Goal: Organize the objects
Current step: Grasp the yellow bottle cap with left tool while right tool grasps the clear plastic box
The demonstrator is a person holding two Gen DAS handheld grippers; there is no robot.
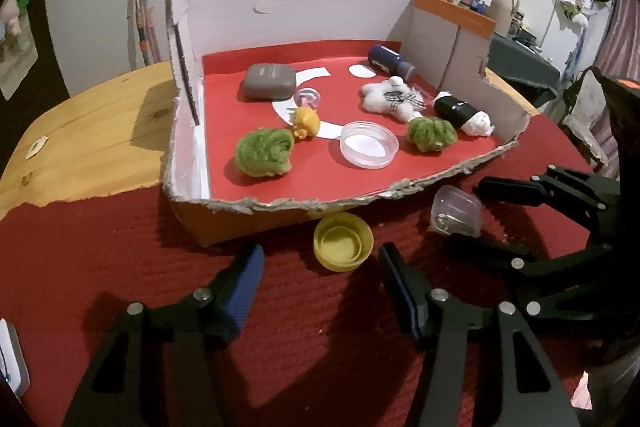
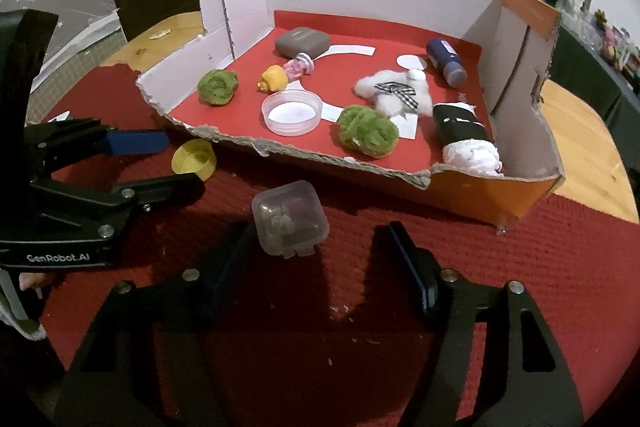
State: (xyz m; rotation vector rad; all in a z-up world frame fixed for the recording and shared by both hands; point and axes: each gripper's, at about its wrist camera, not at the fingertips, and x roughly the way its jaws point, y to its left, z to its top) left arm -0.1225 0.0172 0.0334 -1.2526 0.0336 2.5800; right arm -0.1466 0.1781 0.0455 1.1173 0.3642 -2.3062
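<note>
Both sets of jaws stand spread wide and hold nothing. Your left gripper [image 1: 320,291] brackets the yellow cap [image 1: 343,242], which lies open side up on the red mat [image 1: 120,267], just in front of the torn front edge of the cardboard tray [image 1: 400,187]. Your right gripper [image 2: 320,259] frames the small clear box [image 2: 290,223], which sits tilted on the mat a little short of that same edge, with something small and pale inside it.

Watch the cap first. It is low and shallow, so if you come in too high, your jaws will probably close over its rim and skid it against the tray wall. Its thin rim could also squirt out sideways under a hard squeeze.

The clear box looks slick and already leans, so a pinch on its rounded corners may tip it or pop the lid and scatter the contents. Grip its flat sides instead.

Your two grippers work close together here, with the right one just beside the cap. Moving both at once risks a collision.

Inside the tray, the clear round lid [image 1: 369,144], the green pom-pom [image 1: 431,133] and the other green pom-pom [image 1: 264,151] crowd the front, so a careless drop could land on them.
</note>
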